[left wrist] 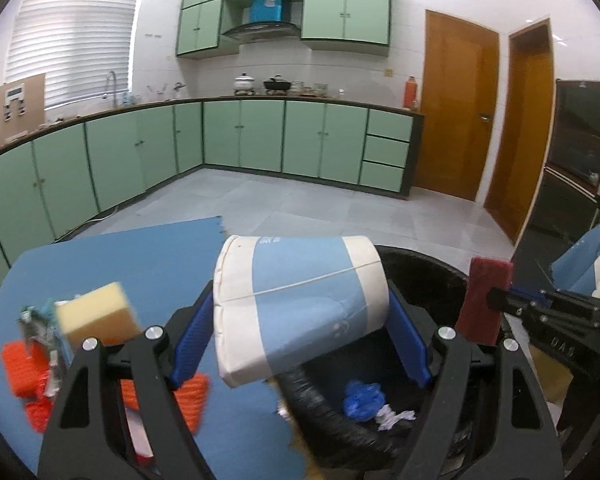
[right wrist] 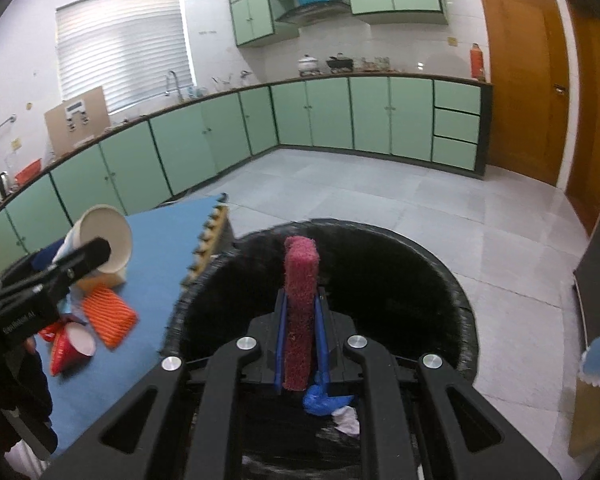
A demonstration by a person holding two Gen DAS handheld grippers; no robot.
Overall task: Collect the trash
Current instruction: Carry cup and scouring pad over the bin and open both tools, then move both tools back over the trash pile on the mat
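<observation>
**Two pieces of trash arrive at the bin together**

Both loads are up at the black-lined trash bin (right wrist: 380,264) now. The left hand-held gripper (left wrist: 300,320) has its blue pads spread wide around a blue-and-white paper cup (left wrist: 300,308), lying sideways, just at the bin's near rim. The right hand-held gripper (right wrist: 300,344) is pinched nearly shut on a dark red scouring pad (right wrist: 300,312), standing on edge right over the bin's opening (a blue wad and white scraps already lie inside). This looks like the drop step: the right gripper only needs to open, while the cup probably wants carrying further over the bin first. More trash waits on the blue table (right wrist: 160,248) beside the bin.
</observation>
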